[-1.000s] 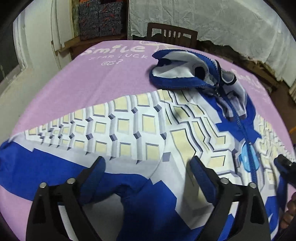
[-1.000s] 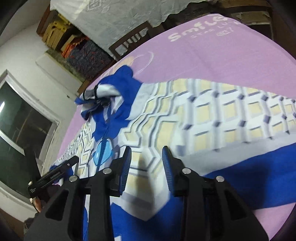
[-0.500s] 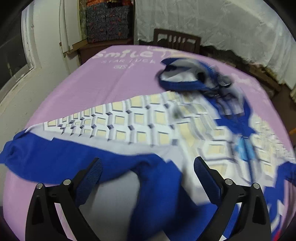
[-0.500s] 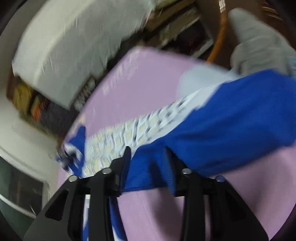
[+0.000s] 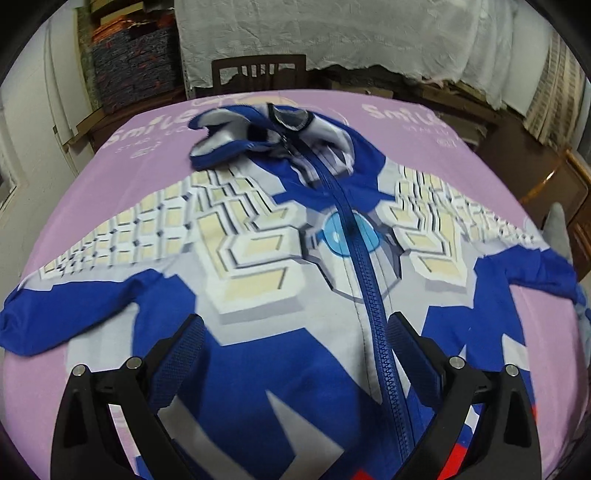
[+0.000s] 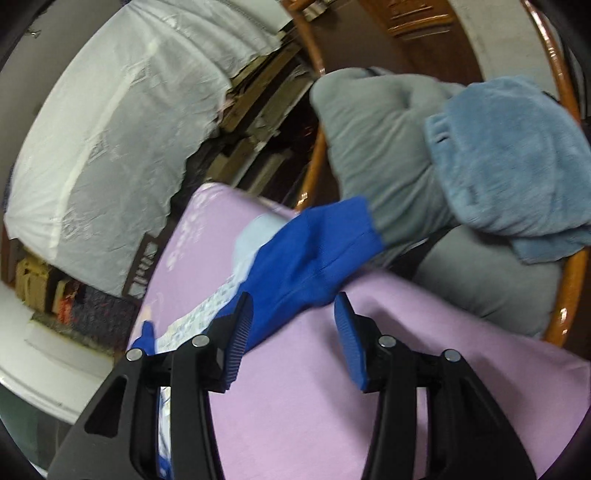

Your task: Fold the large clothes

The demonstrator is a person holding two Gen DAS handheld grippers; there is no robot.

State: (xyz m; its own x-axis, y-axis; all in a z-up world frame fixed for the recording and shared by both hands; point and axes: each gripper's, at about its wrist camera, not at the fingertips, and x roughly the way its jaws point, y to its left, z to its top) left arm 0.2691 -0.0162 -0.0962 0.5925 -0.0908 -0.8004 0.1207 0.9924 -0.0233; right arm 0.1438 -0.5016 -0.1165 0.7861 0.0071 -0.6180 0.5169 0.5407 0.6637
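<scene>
Zip-up jacket [image 5: 295, 280] lies front-up, sleeves spread, on the lilac-covered surface [image 5: 424, 122] | right gripper [image 6: 291, 325] has swung out to the blue right cuff [image 6: 317, 251], jaws just widened, cuff apparently between but unpinched | left gripper [image 5: 295, 350] wide, empty over the hem | sleeve fold looks next

A cluttered home storeroom: sheet-draped furniture [image 5: 332, 33], wooden chair [image 5: 258, 70], stacked boxes [image 5: 133, 66].

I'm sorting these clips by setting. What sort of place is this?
Probably a cluttered home room used partly for storage: a table under a purple cloth, a wooden chair behind it, stacked boxes, and furniture under a white sheet.
</scene>
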